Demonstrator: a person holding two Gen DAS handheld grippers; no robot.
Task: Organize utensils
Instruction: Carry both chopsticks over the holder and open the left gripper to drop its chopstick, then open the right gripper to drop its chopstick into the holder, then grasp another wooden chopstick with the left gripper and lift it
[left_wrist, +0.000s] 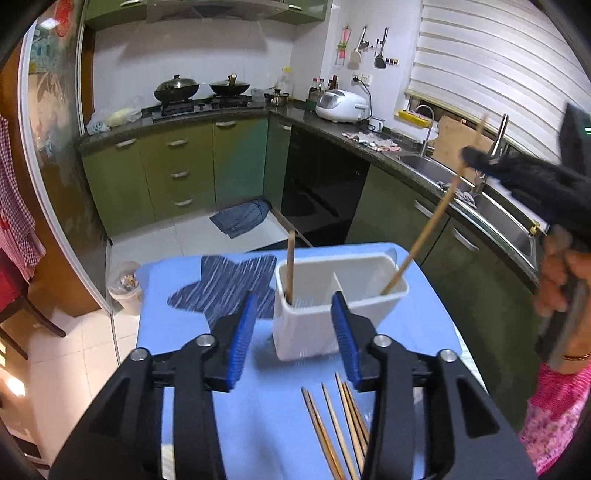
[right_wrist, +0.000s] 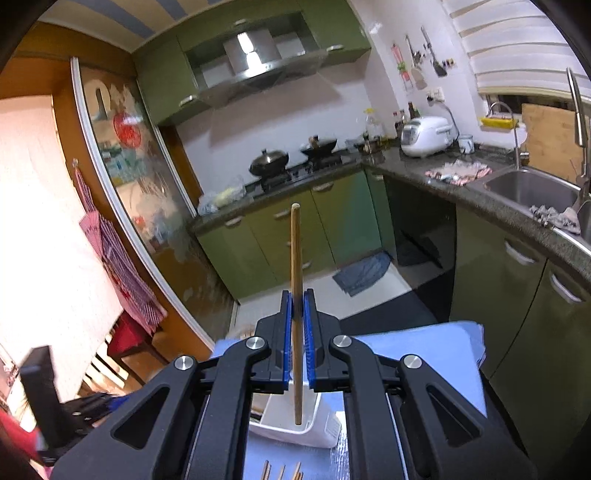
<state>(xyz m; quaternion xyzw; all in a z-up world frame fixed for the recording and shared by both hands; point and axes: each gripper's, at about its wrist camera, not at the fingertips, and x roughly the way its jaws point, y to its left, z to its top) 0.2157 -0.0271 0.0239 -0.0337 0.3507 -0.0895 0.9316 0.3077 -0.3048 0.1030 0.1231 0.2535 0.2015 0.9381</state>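
Observation:
A white two-compartment holder (left_wrist: 332, 317) stands on the blue table (left_wrist: 192, 280). One chopstick (left_wrist: 290, 269) stands in its left compartment. My right gripper (right_wrist: 297, 299) is shut on a second chopstick (right_wrist: 295, 258), whose lower end dips into the holder (right_wrist: 317, 424); in the left wrist view that chopstick (left_wrist: 424, 236) leans in the right compartment, with the right gripper (left_wrist: 517, 173) above it at the right. My left gripper (left_wrist: 293, 332) is open and empty, just in front of the holder. Several loose chopsticks (left_wrist: 336, 428) lie on the table below it.
A dark striped star-shaped mat (left_wrist: 229, 284) lies on the table left of the holder. A counter with a sink (left_wrist: 480, 199) runs along the right. A small bin (left_wrist: 125, 284) stands on the floor left of the table.

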